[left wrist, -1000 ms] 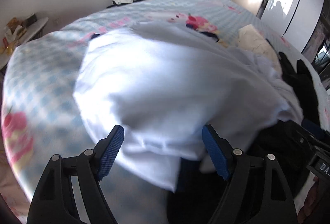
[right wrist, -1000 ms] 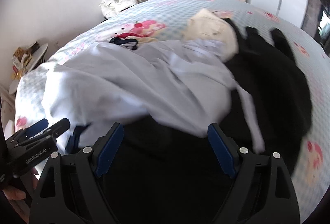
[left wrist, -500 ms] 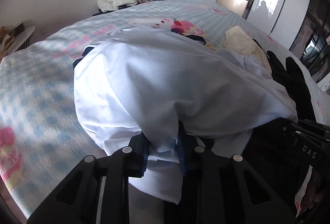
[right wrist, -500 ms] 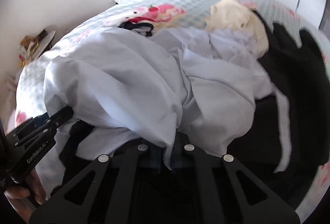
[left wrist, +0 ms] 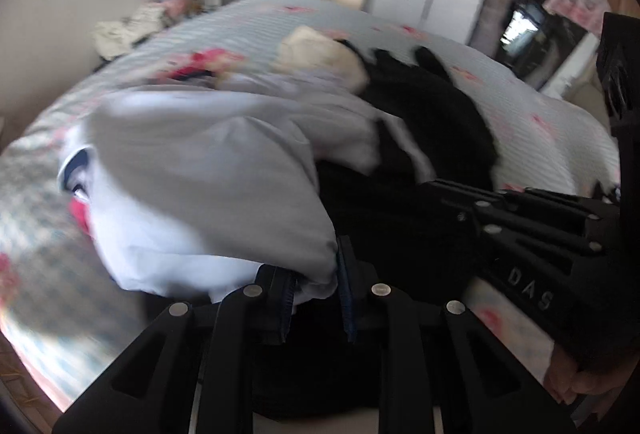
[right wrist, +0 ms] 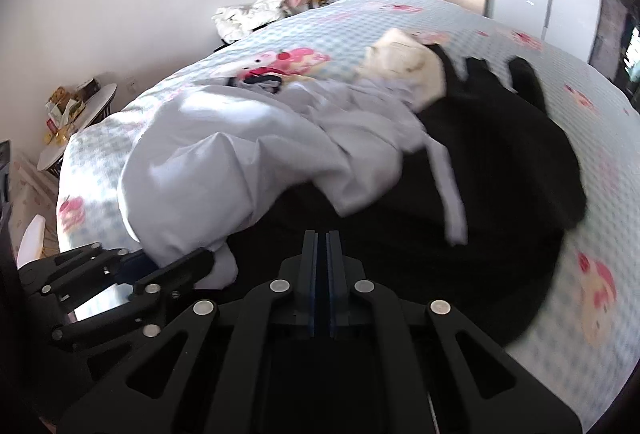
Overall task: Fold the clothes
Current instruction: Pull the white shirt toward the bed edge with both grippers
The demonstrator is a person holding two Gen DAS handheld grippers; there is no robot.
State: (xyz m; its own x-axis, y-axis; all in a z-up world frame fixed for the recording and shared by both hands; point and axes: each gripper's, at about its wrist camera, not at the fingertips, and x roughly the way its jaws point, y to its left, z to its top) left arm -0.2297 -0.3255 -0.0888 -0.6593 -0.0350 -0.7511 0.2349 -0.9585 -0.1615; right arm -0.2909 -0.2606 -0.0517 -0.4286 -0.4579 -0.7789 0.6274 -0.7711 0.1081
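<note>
White garment lies heaped on the bed, its near edge pinched between the left gripper's almost-closed fingers, the bulk spreading away leftward. Rightward, the black garment lies across the quilt. Right gripper rides over it, pads pressed together with nothing visible between them, beside the white cloth.

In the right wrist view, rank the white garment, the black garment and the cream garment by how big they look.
1. black garment
2. white garment, fairly close to the black one, so this order is unsure
3. cream garment, clearly smallest, though it lies farther from the camera
</note>
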